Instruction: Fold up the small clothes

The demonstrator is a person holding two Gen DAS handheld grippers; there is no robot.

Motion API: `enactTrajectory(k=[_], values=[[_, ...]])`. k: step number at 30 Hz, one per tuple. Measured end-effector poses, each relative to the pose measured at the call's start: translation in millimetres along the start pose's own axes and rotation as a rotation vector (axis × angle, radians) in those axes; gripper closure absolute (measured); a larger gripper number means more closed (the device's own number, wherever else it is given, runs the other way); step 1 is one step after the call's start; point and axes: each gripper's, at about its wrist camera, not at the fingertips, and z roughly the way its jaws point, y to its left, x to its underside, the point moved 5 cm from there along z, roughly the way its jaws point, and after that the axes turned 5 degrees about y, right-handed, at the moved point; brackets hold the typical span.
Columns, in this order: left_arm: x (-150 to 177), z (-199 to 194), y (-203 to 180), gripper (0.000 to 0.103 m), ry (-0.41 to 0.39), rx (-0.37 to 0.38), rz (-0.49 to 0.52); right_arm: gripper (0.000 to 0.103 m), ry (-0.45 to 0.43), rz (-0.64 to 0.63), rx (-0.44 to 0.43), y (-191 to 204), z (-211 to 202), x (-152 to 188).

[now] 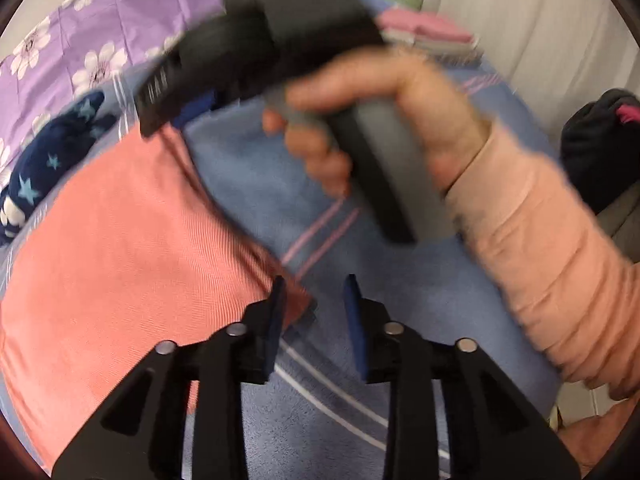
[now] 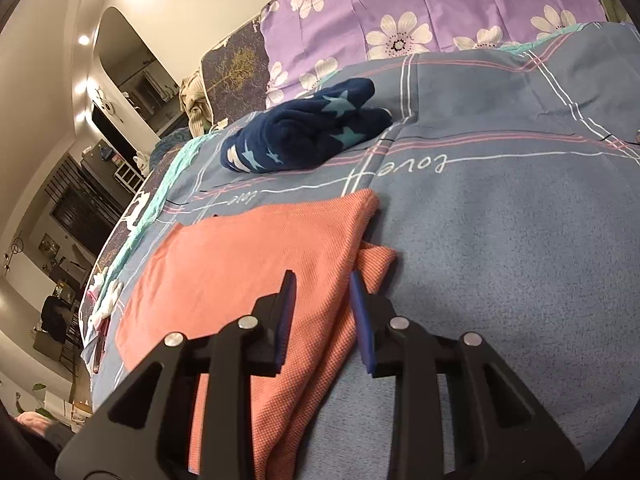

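Blue checked bedding (image 2: 500, 208) covers the bed that serves as the work surface, with a purple flowered sheet (image 2: 440, 4) behind it and a dim room with wall lamps to one side. Coral cloth (image 2: 248, 264) lies flat on the bedding and already looks folded over, its lower layer showing at the edge, while the navy star garment (image 2: 304, 136) sits crumpled beyond it and, I judge, is not yet done; some folded pieces (image 1: 428, 32) are stacked far away. Both the left gripper (image 1: 316, 304) and the right gripper (image 2: 324, 300) are released, jaws parted over the coral edge with nothing grasped.
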Motion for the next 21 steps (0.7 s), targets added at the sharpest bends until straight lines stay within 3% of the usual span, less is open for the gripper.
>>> enactTrajectory(k=[2,5,9,11,15,18,21], values=[[3,2,2,0.072,0.007,0.014,-0.016,0.074,0.002,-0.019,0.022,2,-1,1],[6,-22,3,0.069,-0.057,0.036,0.004,0.074,-0.015,-0.049,0.066,9,-13,3],[24,-52,33,0.052,-0.139,-0.080,0.010,0.074,-0.026,-0.082,0.126,17,-50,34],[41,-52,62,0.051,-0.126,-0.116,-0.054,0.074,-0.016,-0.064,0.136,16,-64,58],[82,-45,117,0.051,-0.087,-0.154,-0.254,0.074,0.031,-0.004,0.067,25,-74,122],[109,-51,142,0.051,-0.104,-0.153,-0.367,0.074,0.055,-0.024,0.056,38,-70,147],[125,-60,156,0.051,-0.131,-0.163,-0.407,0.073,0.082,-0.023,0.050,46,-57,154]])
